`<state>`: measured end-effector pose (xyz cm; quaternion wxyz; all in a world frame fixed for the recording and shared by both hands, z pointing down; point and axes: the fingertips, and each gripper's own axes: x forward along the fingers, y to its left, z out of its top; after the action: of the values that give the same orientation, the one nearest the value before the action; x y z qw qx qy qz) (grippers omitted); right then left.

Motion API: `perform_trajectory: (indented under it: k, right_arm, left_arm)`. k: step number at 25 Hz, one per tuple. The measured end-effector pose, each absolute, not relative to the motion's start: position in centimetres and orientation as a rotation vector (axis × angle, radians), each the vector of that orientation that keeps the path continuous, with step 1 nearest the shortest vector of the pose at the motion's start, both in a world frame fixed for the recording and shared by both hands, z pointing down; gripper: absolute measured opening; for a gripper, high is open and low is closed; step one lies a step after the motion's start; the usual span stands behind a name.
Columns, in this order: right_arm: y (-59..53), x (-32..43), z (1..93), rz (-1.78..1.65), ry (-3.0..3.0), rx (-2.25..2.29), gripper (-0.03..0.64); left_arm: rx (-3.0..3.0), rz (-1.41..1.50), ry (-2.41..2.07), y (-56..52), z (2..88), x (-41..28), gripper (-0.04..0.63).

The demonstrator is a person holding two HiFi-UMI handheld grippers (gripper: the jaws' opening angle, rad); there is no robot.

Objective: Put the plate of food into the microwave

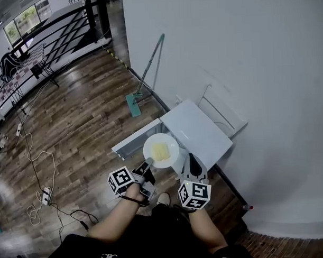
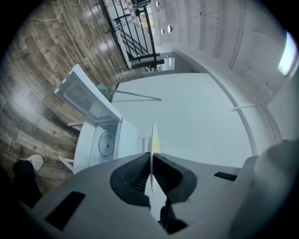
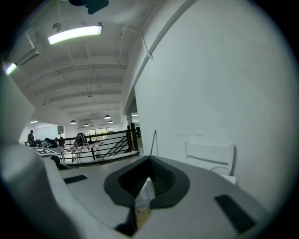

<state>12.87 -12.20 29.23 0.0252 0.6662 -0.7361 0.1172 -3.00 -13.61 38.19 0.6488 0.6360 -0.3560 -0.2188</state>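
Note:
A white plate with yellow food hangs just in front of the white microwave, whose door stands swung open to the left. My left gripper is shut on the plate's near rim. In the left gripper view the plate shows edge-on between the pads, and beyond it lies the microwave's open cavity with its turntable. My right gripper is just right of the plate, over the microwave's near corner. Its jaws meet at the tips with nothing held.
A mop leans on the white wall behind the microwave. A white frame stands against the wall to the right. Cables and a power strip lie on the wooden floor at left. My shoe is below the grippers.

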Motion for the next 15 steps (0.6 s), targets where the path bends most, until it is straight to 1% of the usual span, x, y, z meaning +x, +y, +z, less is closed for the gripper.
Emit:
perform_trajectory:
  k: [3, 8, 15]
  right_arm:
    - [-14.5, 12.8, 30.9, 0.377, -2.307, 1.977, 0.014]
    - [-15.9, 12.1, 36.2, 0.499, -2.264, 1.863, 0.014]
    - [-16.5, 10.4, 43.1, 0.527, -2.162, 1.866, 0.014]
  left_arm:
    - [1.461, -0.487, -0.786, -15.4, 40.6, -2.1, 0.011]
    - [1.401, -0.437, -0.761, -16.7, 46.9, -1.2, 0.011]
    - [1.396, -0.374, -0.704, -19.0, 55.3, -0.6, 0.012]
